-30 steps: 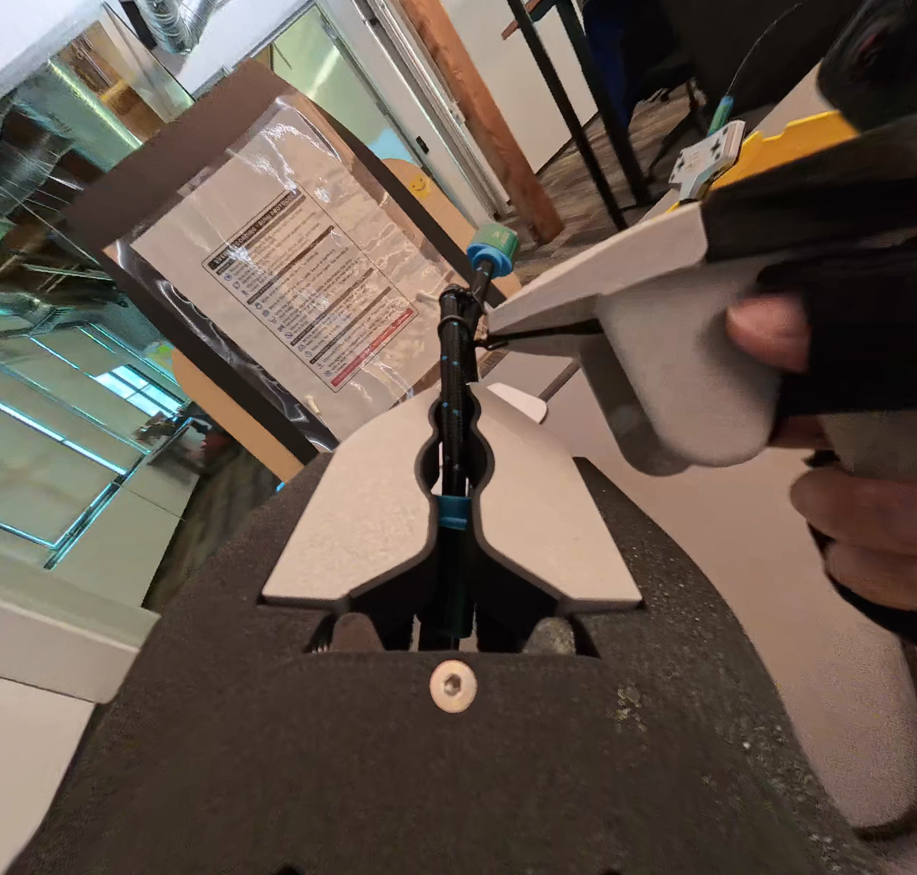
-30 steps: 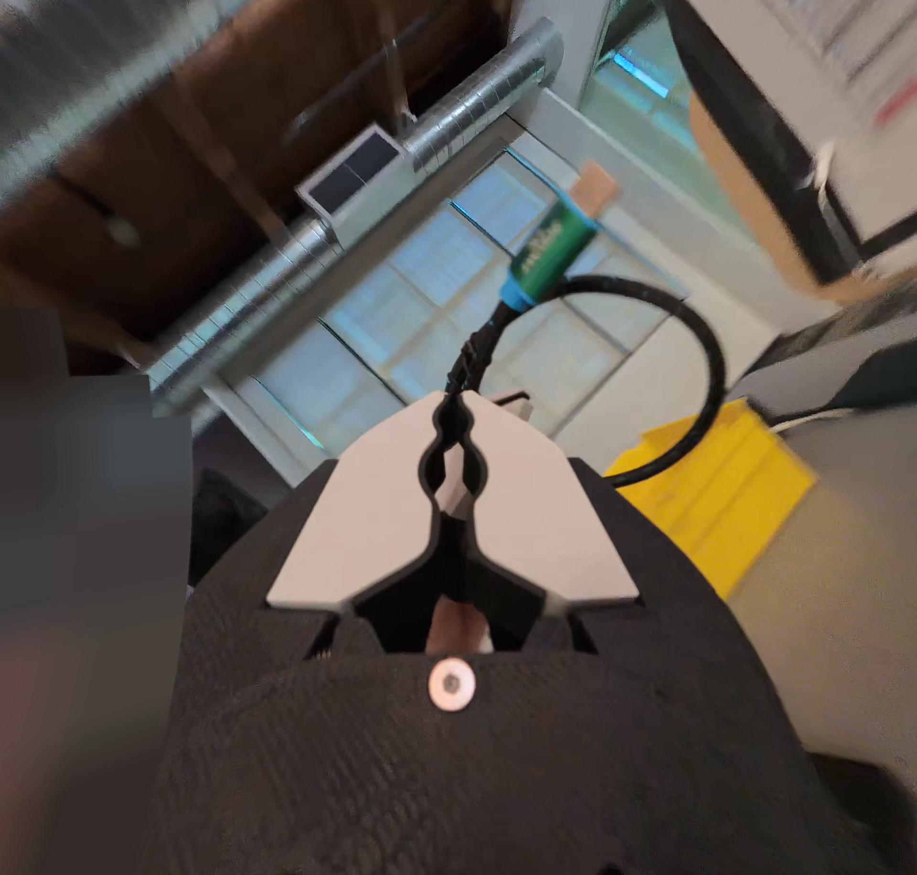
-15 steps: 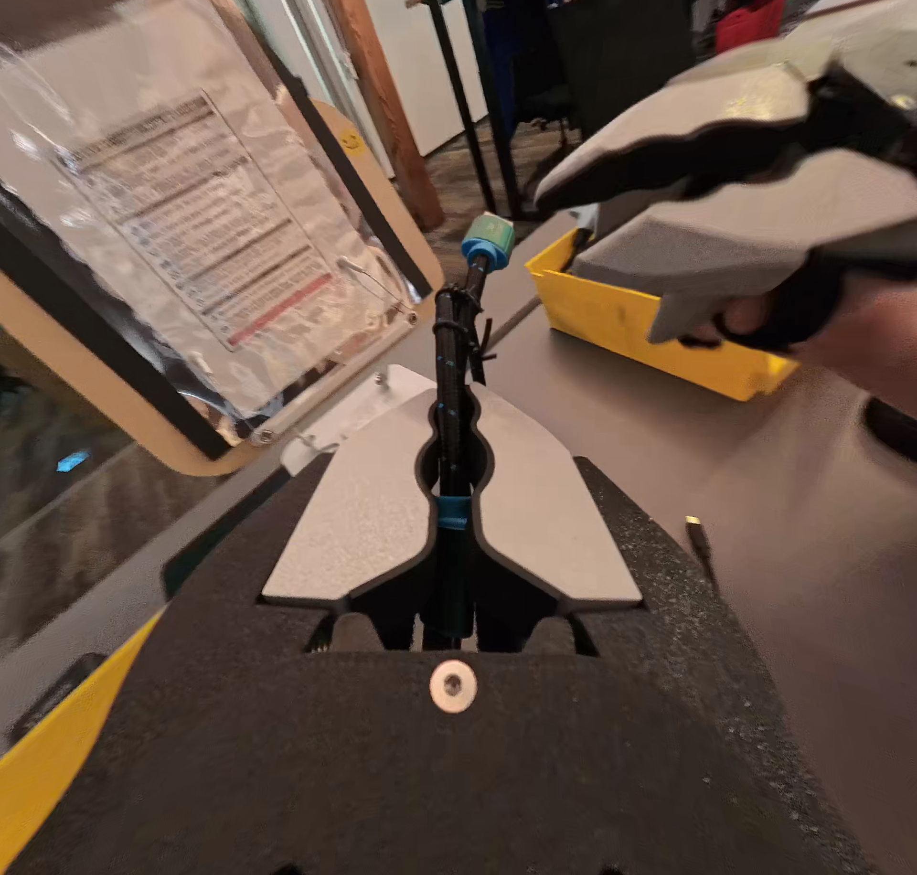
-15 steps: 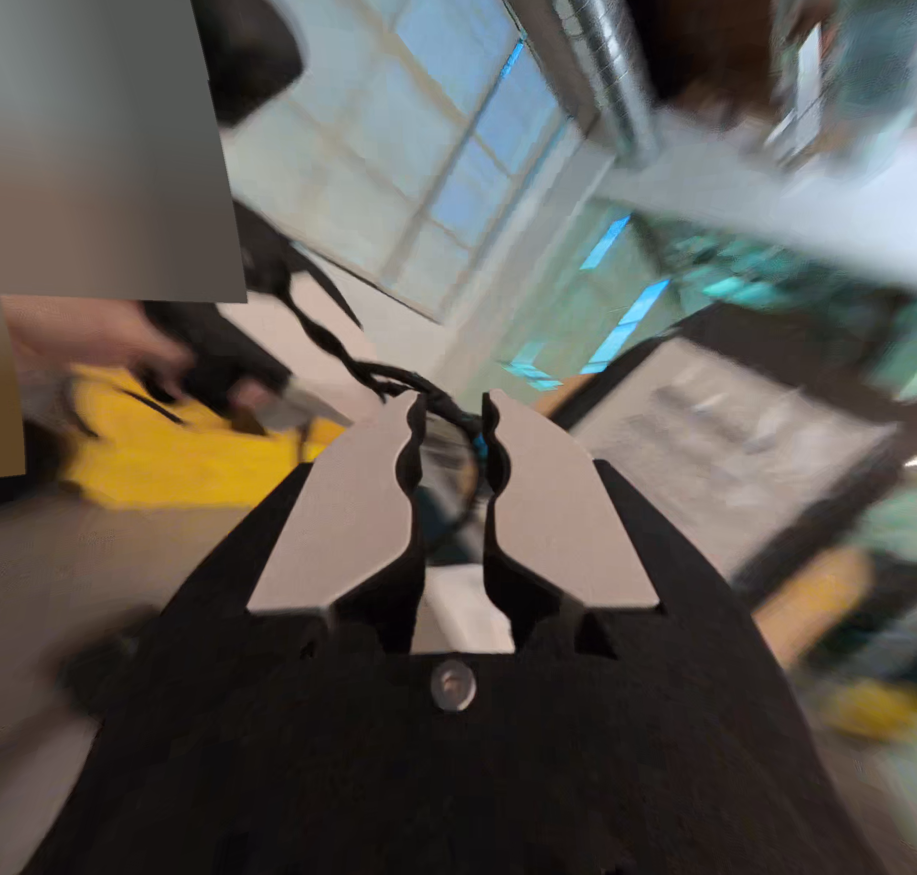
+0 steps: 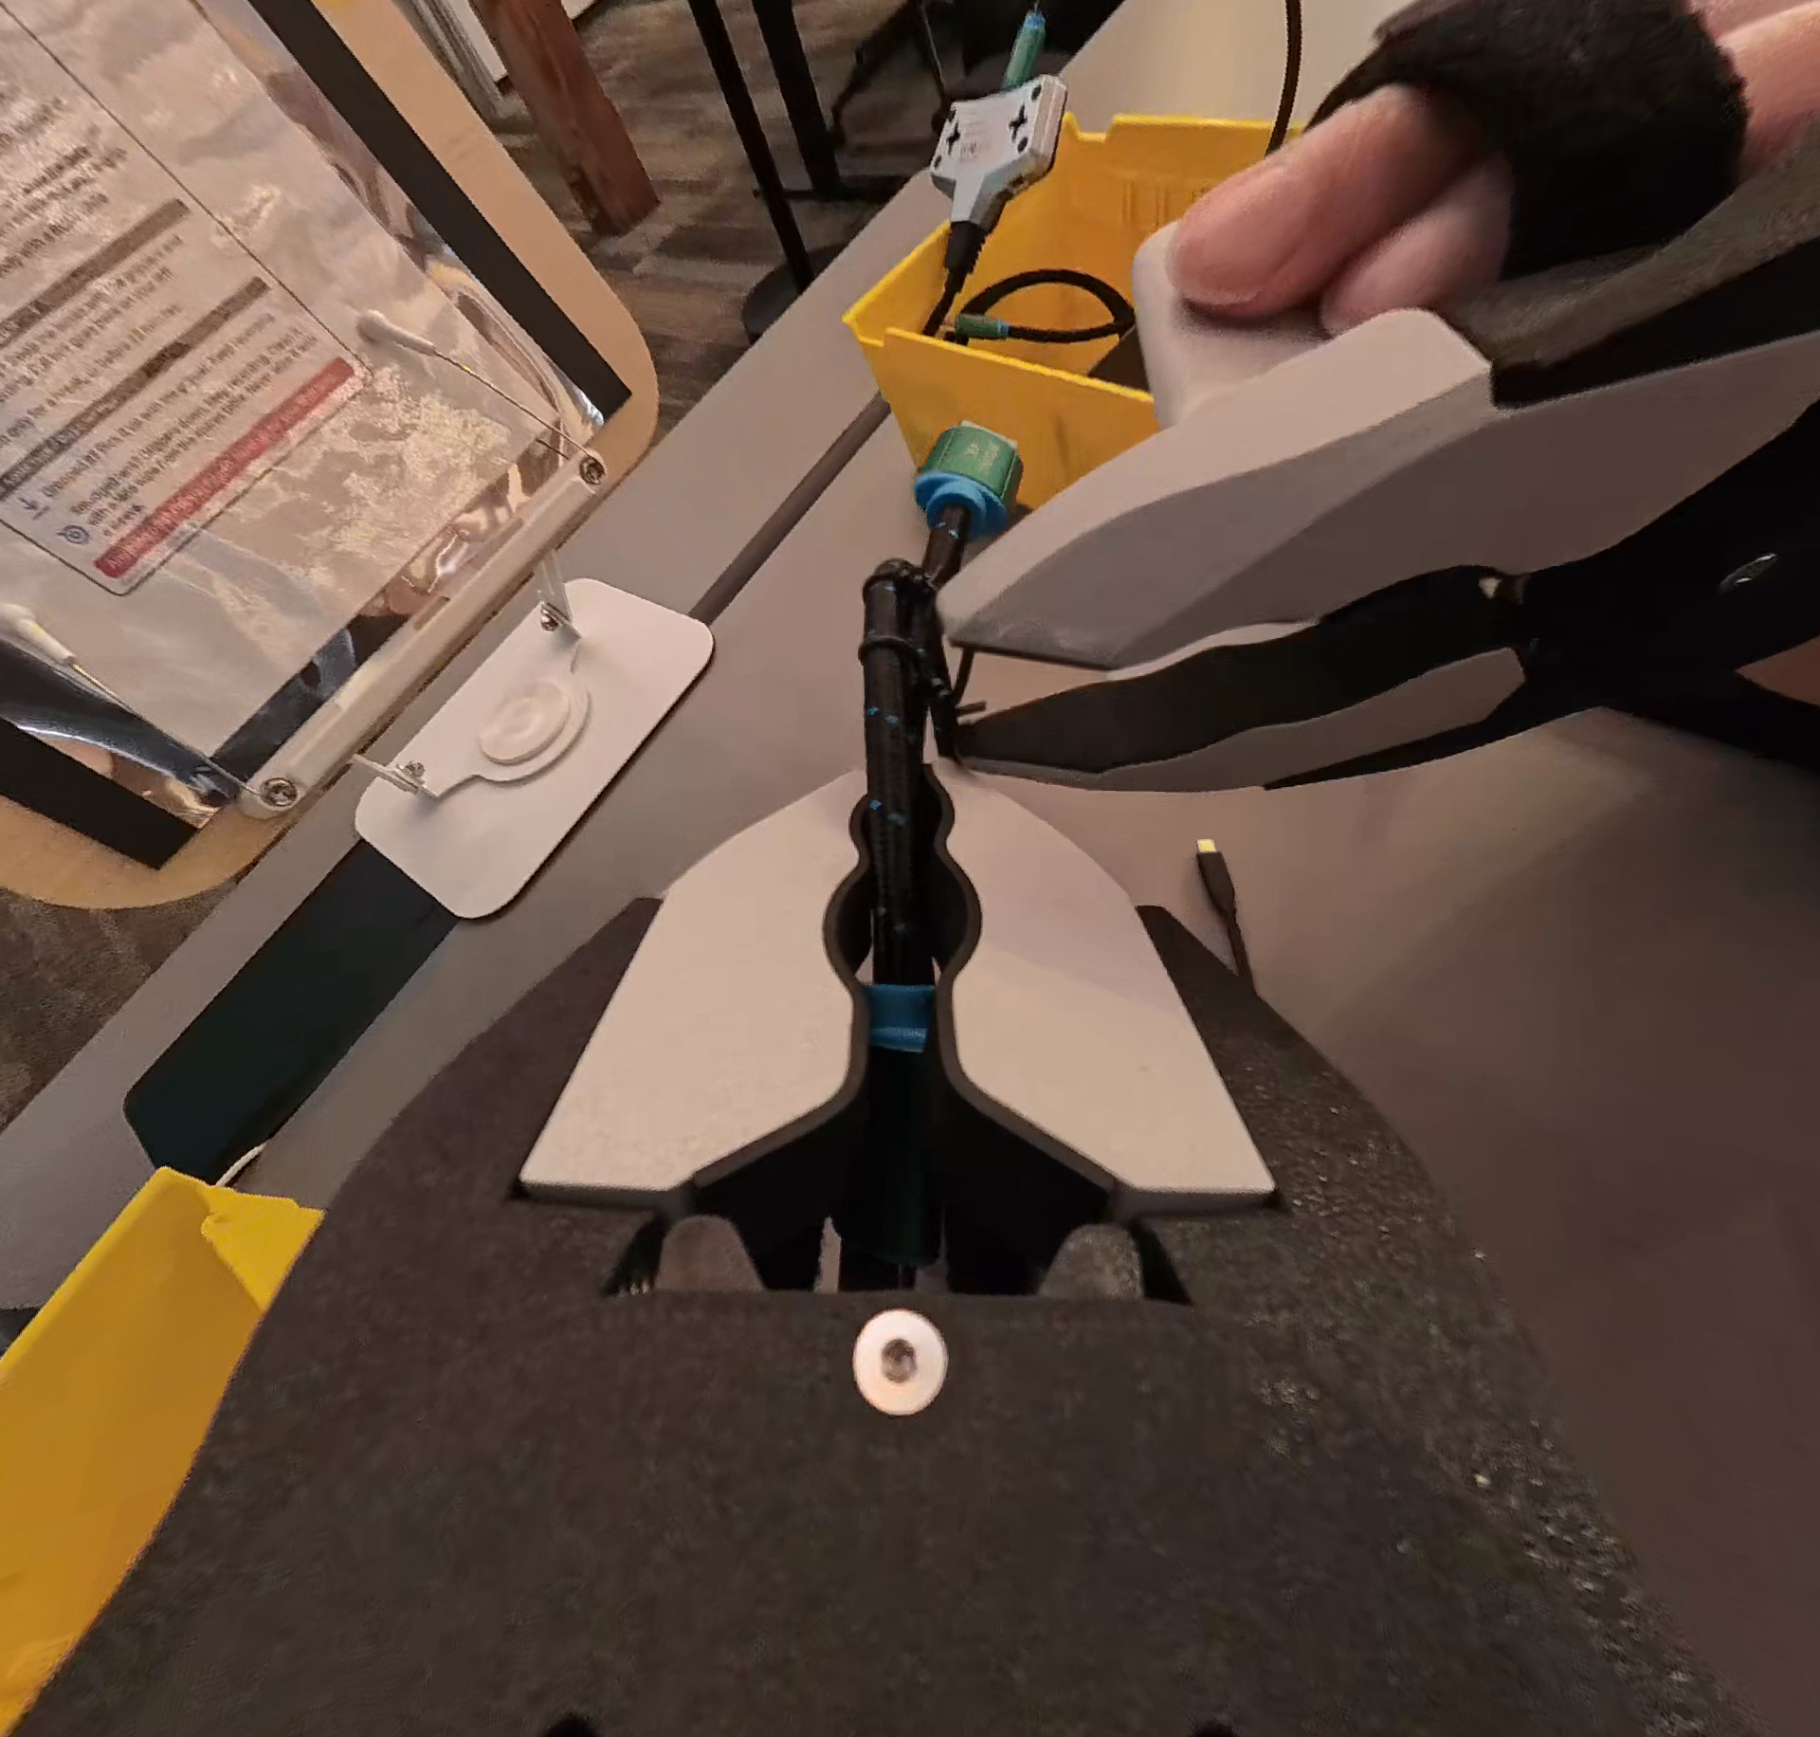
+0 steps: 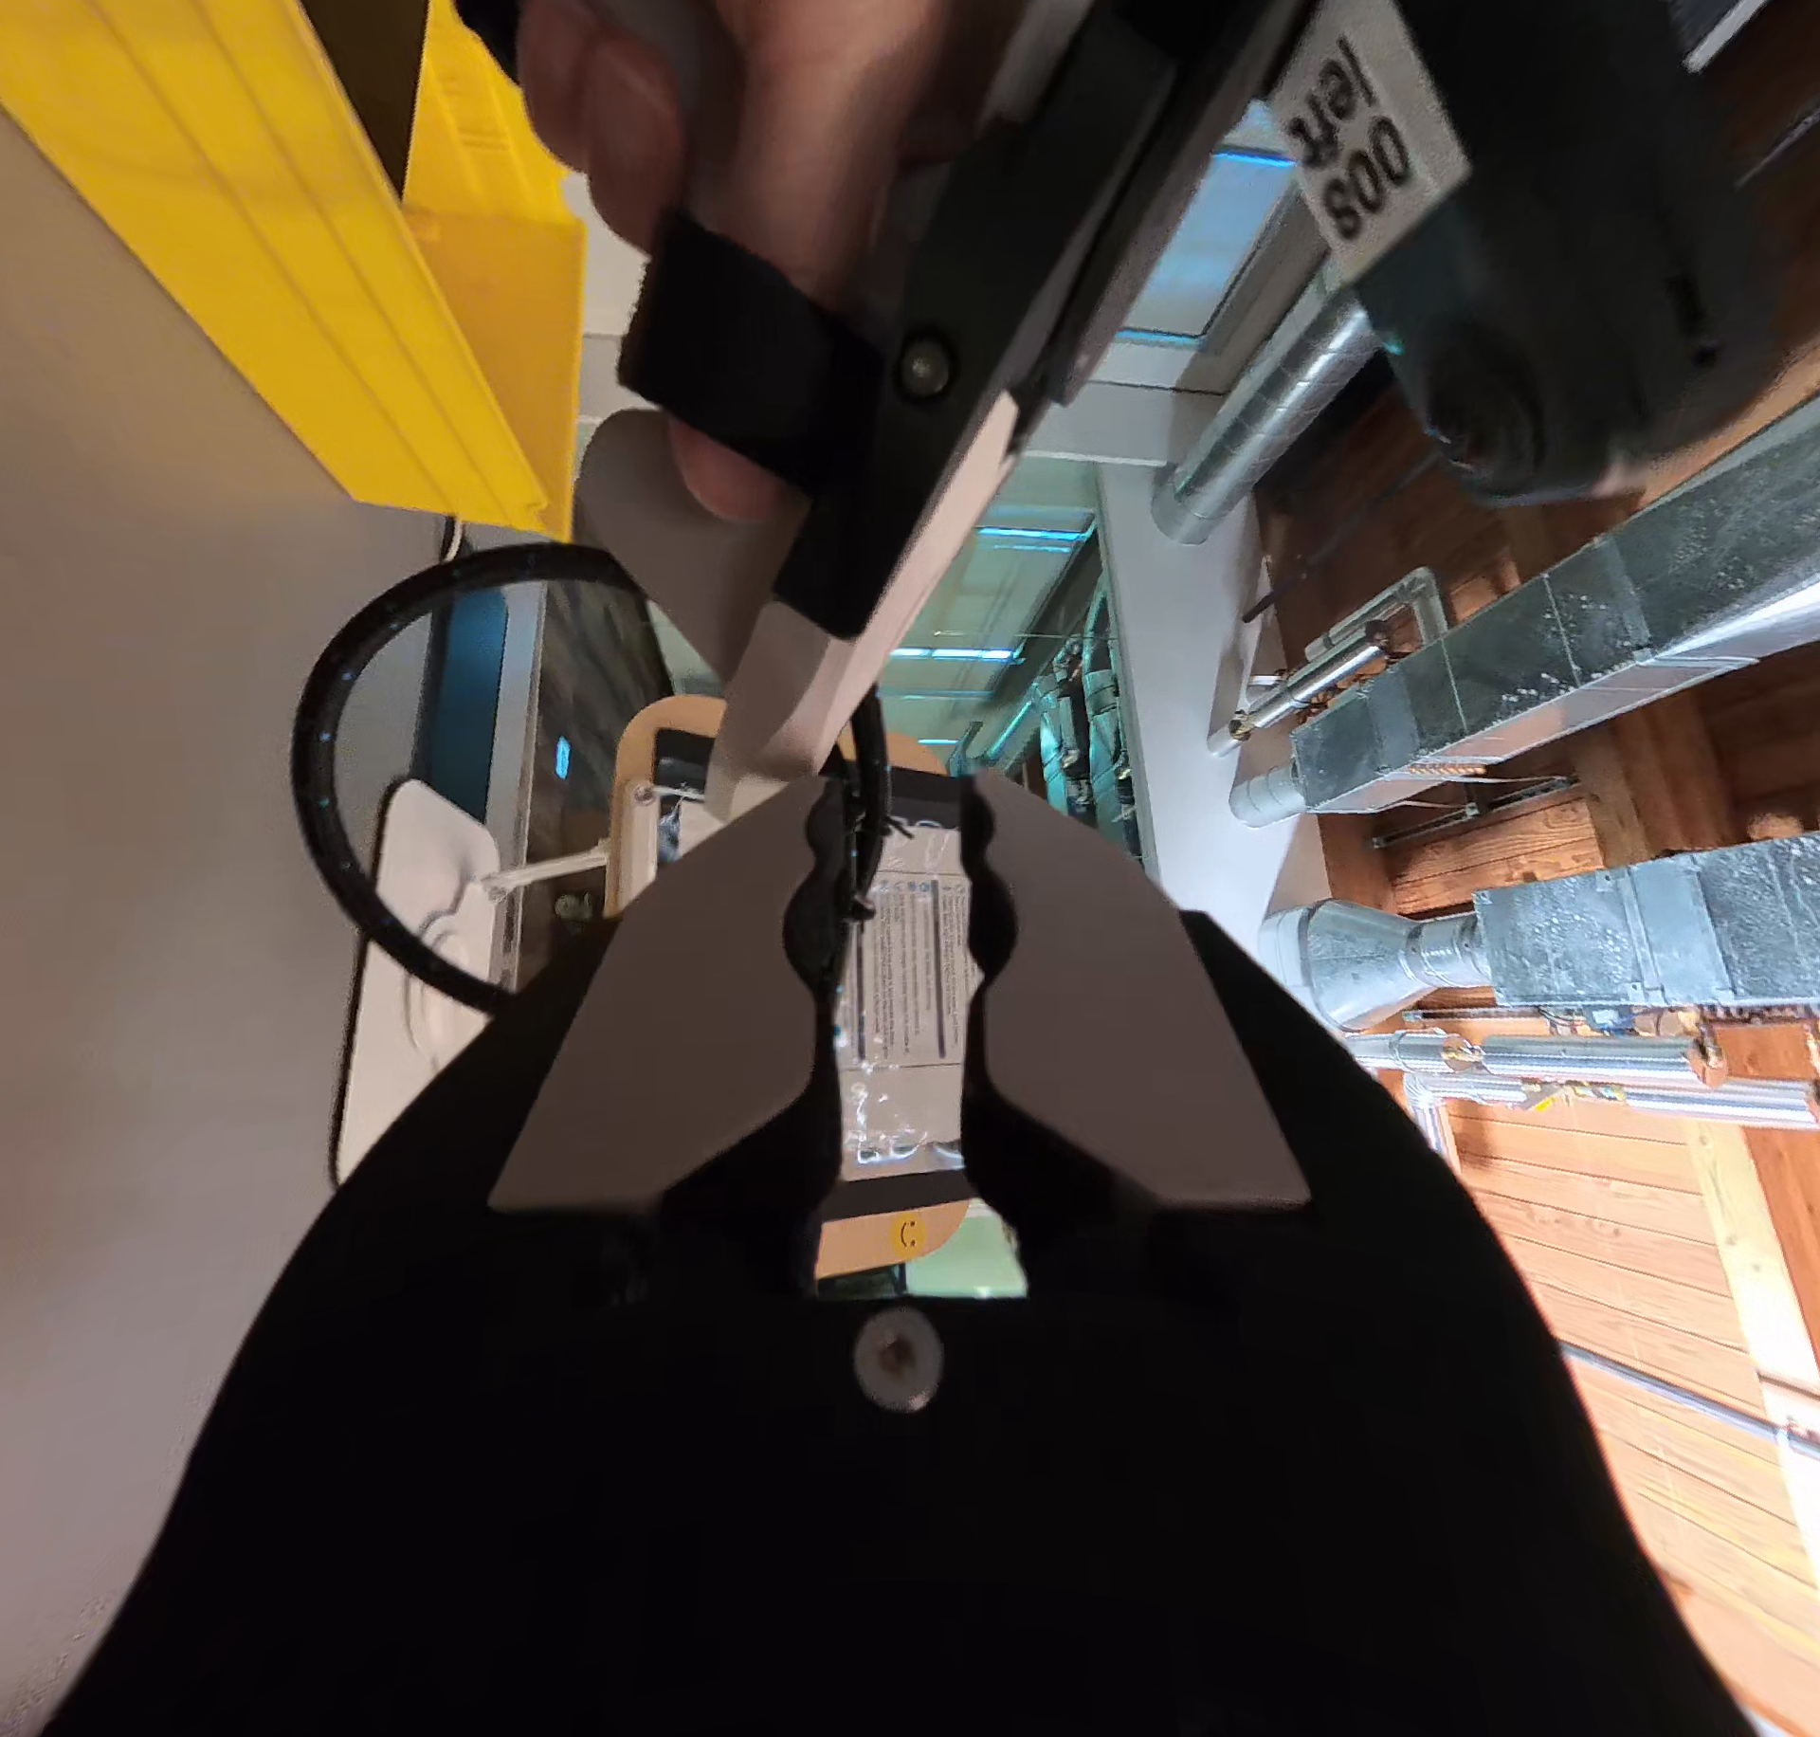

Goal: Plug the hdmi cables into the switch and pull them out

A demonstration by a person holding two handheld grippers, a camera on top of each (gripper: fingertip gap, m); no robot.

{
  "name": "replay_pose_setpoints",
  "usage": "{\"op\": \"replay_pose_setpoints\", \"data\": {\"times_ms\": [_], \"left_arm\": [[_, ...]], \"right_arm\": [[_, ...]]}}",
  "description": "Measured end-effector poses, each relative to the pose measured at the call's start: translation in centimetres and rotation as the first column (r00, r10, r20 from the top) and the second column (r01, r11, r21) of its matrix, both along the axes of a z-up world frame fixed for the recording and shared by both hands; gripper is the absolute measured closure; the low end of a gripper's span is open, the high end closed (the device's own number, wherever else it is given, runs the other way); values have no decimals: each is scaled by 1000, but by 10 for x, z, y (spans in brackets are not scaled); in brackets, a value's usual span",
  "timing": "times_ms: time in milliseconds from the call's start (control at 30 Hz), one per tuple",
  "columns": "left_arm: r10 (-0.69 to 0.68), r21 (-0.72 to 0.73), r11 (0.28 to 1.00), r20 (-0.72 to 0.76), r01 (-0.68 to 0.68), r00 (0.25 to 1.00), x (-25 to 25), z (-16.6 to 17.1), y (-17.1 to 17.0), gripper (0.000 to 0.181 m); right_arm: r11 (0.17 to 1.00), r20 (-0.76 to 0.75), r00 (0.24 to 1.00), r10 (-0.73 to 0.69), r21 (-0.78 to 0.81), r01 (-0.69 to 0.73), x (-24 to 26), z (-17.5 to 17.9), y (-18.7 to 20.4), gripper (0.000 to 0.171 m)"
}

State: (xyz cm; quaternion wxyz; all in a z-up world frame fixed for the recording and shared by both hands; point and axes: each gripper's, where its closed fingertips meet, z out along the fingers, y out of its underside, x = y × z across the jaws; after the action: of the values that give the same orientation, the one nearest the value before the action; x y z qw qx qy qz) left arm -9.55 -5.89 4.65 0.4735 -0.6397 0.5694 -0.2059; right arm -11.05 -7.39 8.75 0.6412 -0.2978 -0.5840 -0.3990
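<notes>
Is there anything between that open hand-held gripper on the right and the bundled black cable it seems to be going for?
Nothing visible. The right hand-held gripper is open, its tips right at the HDMI cable just above where the left hand-held gripper is shut on it. Only air lies between its fingers and the cable.

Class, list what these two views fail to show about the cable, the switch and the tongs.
- Cable plug tip: left wrist view, hidden behind its green shell.
- Switch ports: left wrist view, too small.
- Switch: right wrist view, out of frame.
- Right tongs contact with cable: unclear in both views.
</notes>
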Motion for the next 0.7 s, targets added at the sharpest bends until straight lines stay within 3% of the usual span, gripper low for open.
{"op": "replay_pose_setpoints", "data": {"times_ms": [133, 233, 333, 433, 500, 600, 700], "left_arm": [[27, 32, 999, -41, -25, 999, 1, -7, 5, 177], [50, 57, 997, -34, -48, 998, 0, -6, 10, 177], [93, 103, 990, -8, -92, 996, -4, 2, 19, 177], [113, 132, 984, 67, -121, 991, -7, 17, 23, 177], [117, 151, 980, 89, -130, 989, -10, 23, 23, 177], [121, 171, 976, 95, -136, 988, -12, 28, 23, 176], [87, 165, 981, 90, -101, 992, -8, 27, 15, 176]], "right_arm": [[996, 34, 998, -48, -78, 50, 3, -11, 6, 170], [988, -7, 996, -86, -127, 84, 7, -10, 12, 171], [976, -108, 990, -85, -209, 61, 9, -6, 13, 171], [956, -326, 944, -44, -287, -54, 9, 9, 12, 171], [947, -387, 922, -20, -302, -107, 10, 15, 9, 171], [979, -327, 942, 72, -160, -130, 5, 25, -7, 171], [992, -216, 976, 4, -125, -32, 2, 18, -4, 149]]}}
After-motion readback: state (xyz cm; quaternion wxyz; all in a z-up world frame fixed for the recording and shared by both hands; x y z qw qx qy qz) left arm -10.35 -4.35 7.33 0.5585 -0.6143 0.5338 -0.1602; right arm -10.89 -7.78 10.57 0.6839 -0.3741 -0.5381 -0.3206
